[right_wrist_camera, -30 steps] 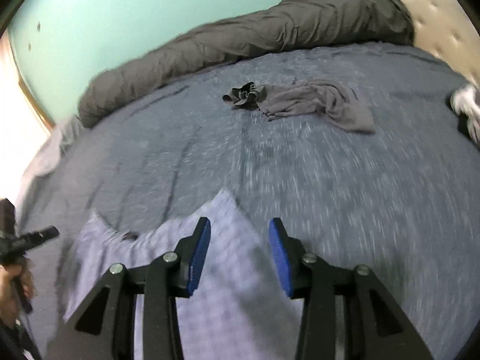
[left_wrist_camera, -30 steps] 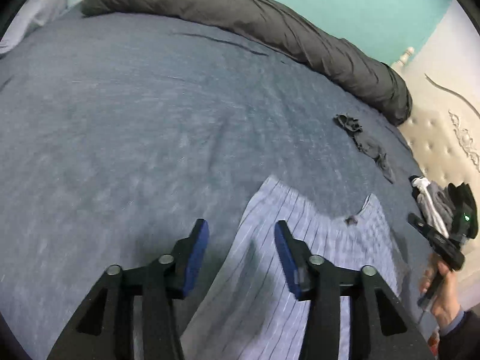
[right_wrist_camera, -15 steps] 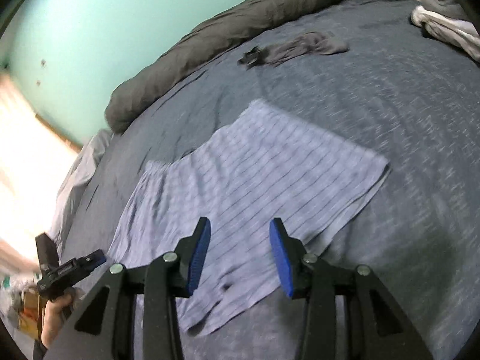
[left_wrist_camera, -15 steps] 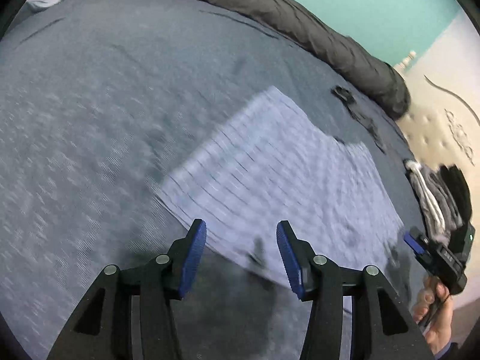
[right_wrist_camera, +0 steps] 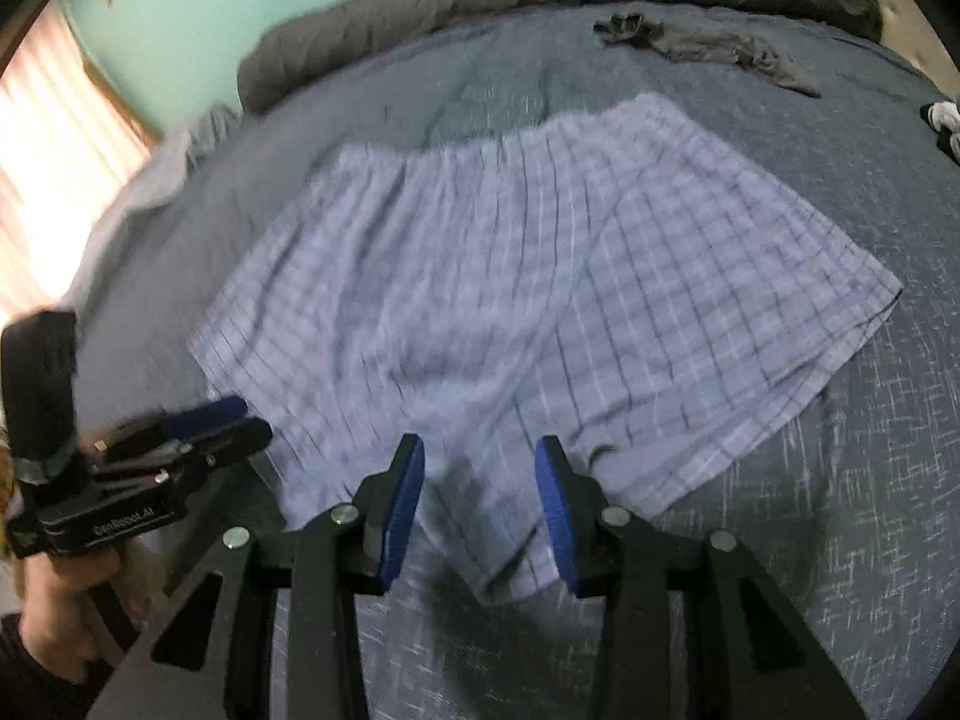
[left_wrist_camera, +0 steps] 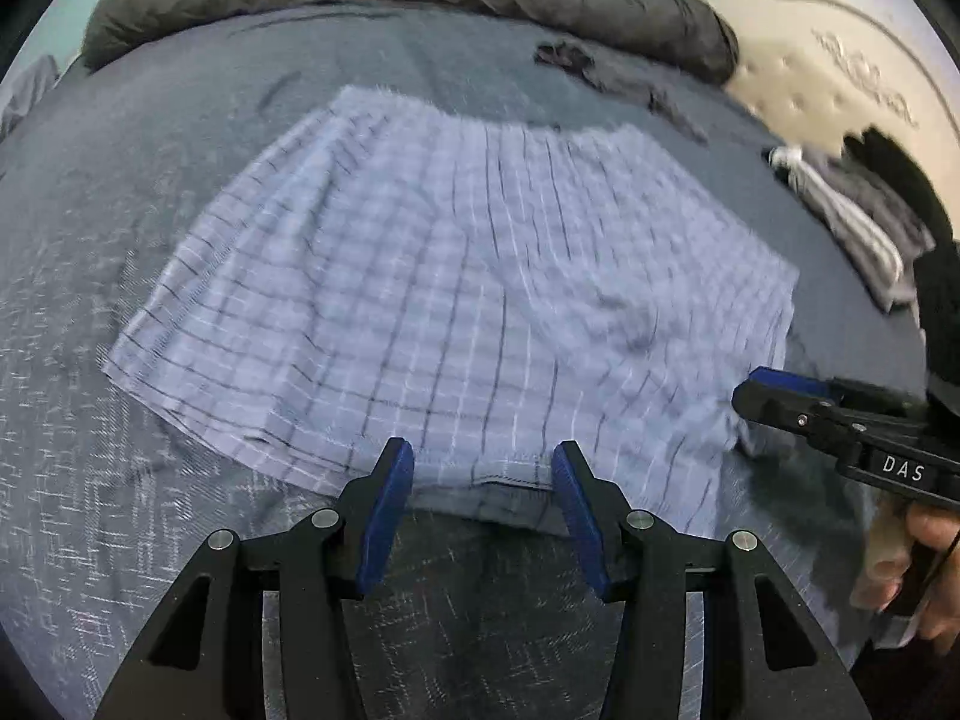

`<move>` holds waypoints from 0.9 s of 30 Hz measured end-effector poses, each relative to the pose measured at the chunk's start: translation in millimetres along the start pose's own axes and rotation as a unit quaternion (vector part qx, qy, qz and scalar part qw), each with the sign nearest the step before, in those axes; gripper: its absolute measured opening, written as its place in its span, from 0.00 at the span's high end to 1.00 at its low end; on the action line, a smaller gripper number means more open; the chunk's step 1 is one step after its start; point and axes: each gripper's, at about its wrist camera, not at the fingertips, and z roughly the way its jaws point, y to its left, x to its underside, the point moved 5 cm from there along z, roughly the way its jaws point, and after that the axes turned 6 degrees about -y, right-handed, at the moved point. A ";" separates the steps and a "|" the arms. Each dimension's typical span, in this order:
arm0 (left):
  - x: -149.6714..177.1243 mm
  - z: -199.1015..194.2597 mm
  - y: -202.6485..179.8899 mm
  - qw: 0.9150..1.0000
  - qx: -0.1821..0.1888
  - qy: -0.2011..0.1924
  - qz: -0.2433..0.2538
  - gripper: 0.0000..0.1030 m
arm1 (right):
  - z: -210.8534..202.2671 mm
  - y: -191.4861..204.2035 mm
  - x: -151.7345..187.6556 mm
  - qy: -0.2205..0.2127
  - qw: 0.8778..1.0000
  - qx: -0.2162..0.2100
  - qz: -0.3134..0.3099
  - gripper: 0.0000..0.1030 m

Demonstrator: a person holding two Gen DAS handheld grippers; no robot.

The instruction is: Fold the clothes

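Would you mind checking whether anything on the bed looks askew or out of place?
The plaid shorts lie spread out, but the fabric is rippled and the near hem has bunched. A dark garment lies crumpled beyond them, unfolded. Nothing looks damaged or spilled.

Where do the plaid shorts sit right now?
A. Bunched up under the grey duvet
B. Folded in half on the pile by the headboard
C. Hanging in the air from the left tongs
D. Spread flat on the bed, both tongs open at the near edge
D: the plaid shorts lie spread flat on the blue bedcover, with the left tongs and right tongs open at the near edge, gripping nothing.
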 end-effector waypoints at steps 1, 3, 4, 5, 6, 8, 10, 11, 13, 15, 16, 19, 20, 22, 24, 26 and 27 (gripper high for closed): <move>2.8 0.6 0.4 1.000 -0.001 0.005 0.003 0.49 | 1.0 -0.2 3.4 0.007 1.000 0.006 -0.003 0.63; 7.3 0.5 1.6 1.000 -0.001 0.013 0.008 0.49 | -1.3 -0.6 9.9 0.018 1.000 0.015 -0.014 0.63; 7.6 -1.0 2.4 1.000 0.001 0.012 0.006 0.49 | -2.6 -0.8 13.1 0.024 0.999 0.019 -0.019 0.63; 7.3 -2.8 3.2 1.000 0.003 0.010 0.003 0.49 | -3.8 -1.0 16.4 0.029 0.999 0.023 -0.024 0.63; 6.7 -5.2 4.2 1.000 0.005 0.007 -0.002 0.49 | -6.7 -0.8 17.0 0.031 0.999 0.025 -0.028 0.63; 5.5 -13.0 4.8 1.000 0.009 -0.006 -0.009 0.49 | -16.0 -4.1 12.3 0.020 0.999 0.030 -0.020 0.63; 4.8 -15.5 3.5 1.000 0.013 -0.009 -0.008 0.48 | -23.4 -7.2 3.9 0.004 0.999 0.033 -0.009 0.63; 4.9 -15.1 3.2 1.000 0.015 -0.008 -0.007 0.46 | -22.8 -6.6 -0.1 0.002 0.999 0.036 -0.010 0.63; 10.0 -9.2 4.1 1.000 0.014 0.007 -0.008 0.46 | -16.8 -4.3 -6.0 0.004 0.999 0.041 -0.018 0.63; 15.5 -3.4 2.0 1.000 0.008 0.021 0.003 0.46 | -4.1 -3.6 -3.3 0.026 0.998 0.046 -0.028 0.63; 17.2 -3.4 0.2 1.000 0.005 0.023 0.014 0.46 | 3.4 -4.8 2.0 0.046 0.997 0.049 -0.031 0.63; 15.0 -9.9 1.6 1.000 0.013 0.017 0.007 0.46 | 0.0 -7.7 10.6 0.049 0.997 0.043 -0.027 0.63; 13.5 -12.4 2.8 1.000 0.015 0.011 -0.001 0.46 | -4.2 -8.4 12.8 0.046 0.998 0.042 -0.028 0.63; 8.5 -18.7 7.5 1.000 0.010 -0.006 -0.014 0.46 | -15.3 -14.6 10.1 0.032 0.999 0.039 -0.017 0.63; 3.5 -23.3 11.9 1.000 0.007 -0.018 -0.022 0.45 | -26.5 -21.2 7.0 0.016 0.999 0.036 -0.004 0.63; -0.7 -24.2 13.5 0.999 0.007 -0.028 -0.027 0.44 | -37.3 -29.0 -0.3 -0.002 0.999 0.034 0.007 0.63; -2.5 -24.5 17.6 0.999 0.006 -0.032 -0.035 0.44 | -42.4 -33.6 -6.4 -0.013 0.999 0.034 0.013 0.63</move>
